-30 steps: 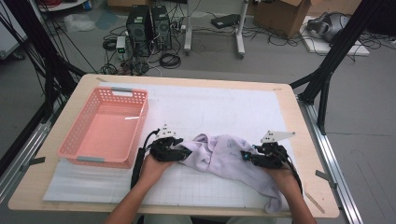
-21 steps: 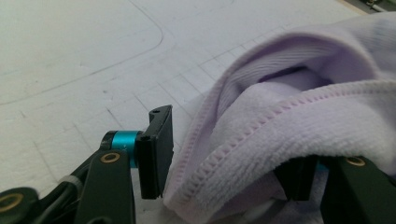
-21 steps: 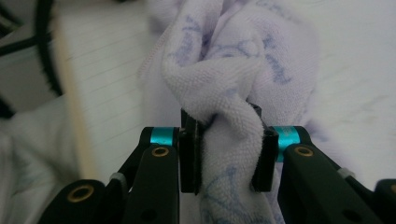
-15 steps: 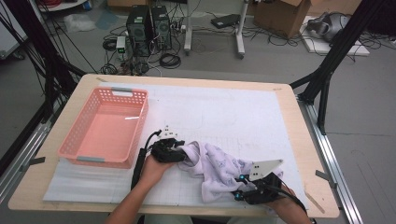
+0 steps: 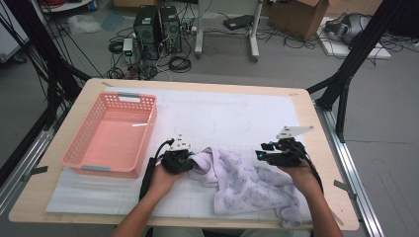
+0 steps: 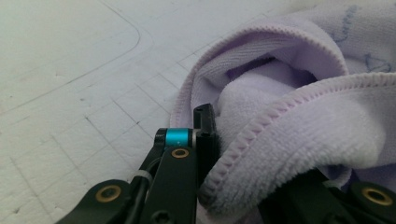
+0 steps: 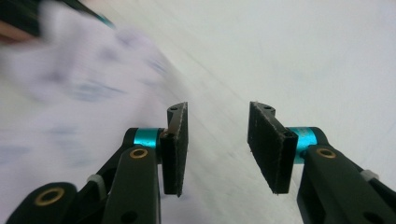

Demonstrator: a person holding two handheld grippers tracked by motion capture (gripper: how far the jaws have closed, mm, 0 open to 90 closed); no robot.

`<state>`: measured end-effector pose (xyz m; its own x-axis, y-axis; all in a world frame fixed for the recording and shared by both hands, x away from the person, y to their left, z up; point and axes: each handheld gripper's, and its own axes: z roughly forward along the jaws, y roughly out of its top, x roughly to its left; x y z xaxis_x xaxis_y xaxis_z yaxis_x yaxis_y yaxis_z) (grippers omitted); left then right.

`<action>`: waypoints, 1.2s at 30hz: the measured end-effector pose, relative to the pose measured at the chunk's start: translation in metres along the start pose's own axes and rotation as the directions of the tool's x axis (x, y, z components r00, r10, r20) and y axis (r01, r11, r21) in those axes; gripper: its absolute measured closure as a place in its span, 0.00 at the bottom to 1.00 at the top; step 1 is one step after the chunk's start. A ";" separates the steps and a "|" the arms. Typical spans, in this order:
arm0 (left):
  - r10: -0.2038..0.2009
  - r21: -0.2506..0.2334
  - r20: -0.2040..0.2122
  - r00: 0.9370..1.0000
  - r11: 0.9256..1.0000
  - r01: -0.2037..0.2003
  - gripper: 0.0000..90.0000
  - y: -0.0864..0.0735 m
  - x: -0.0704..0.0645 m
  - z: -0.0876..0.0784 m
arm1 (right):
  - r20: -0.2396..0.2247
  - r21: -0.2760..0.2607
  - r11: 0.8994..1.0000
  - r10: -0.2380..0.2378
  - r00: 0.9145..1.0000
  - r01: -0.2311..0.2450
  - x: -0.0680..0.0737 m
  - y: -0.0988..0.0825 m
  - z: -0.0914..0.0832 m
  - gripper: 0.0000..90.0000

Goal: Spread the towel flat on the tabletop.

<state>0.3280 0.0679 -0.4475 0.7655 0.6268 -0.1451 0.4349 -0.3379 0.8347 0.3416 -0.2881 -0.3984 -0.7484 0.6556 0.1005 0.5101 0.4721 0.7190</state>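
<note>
1. Cloth [image 5: 247,185] of pale lilac terry lies crumpled on the tabletop [image 5: 237,113] in the high view, just to the right of the pink basket [image 5: 111,136]. It looks soft, light and limp, so it will likely sag and bunch wherever it is lifted; the stitched hem is the firmest place to take it. The left gripper [image 5: 177,159] sits at the cloth's edge nearest the basket, the forearm coming straight up from the near side. The right gripper [image 5: 279,152] rests at the cloth's far edge from the basket, its jaws pointing back toward the basket.

2. In the left gripper view the left gripper [image 6: 219,154] has just been closing, and its jaws now pinch a thick rolled fold of the cloth [image 6: 299,126] at the hem. The gridded mat [image 6: 70,93] lies beyond, on the side away from the cloth.

3. In the right gripper view the right gripper [image 7: 217,144] stands with its jaws apart and nothing between them, only bare mat [image 7: 280,56] ahead. The blurred cloth [image 7: 79,88] lies off to the left of the jaws. The jaws have just drawn in a little.
</note>
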 end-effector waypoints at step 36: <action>-0.048 -0.152 -0.102 0.994 0.988 0.032 0.56 0.007 0.004 -0.011 | 0.072 -0.216 0.971 0.118 0.990 -0.100 -0.005 0.008 -0.023 0.98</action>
<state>0.3290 0.0761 -0.4369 0.6918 0.7103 -0.1300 0.3820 -0.2073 0.9006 0.3398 -0.3015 -0.3771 -0.6505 0.7475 0.1348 0.4788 0.2657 0.8368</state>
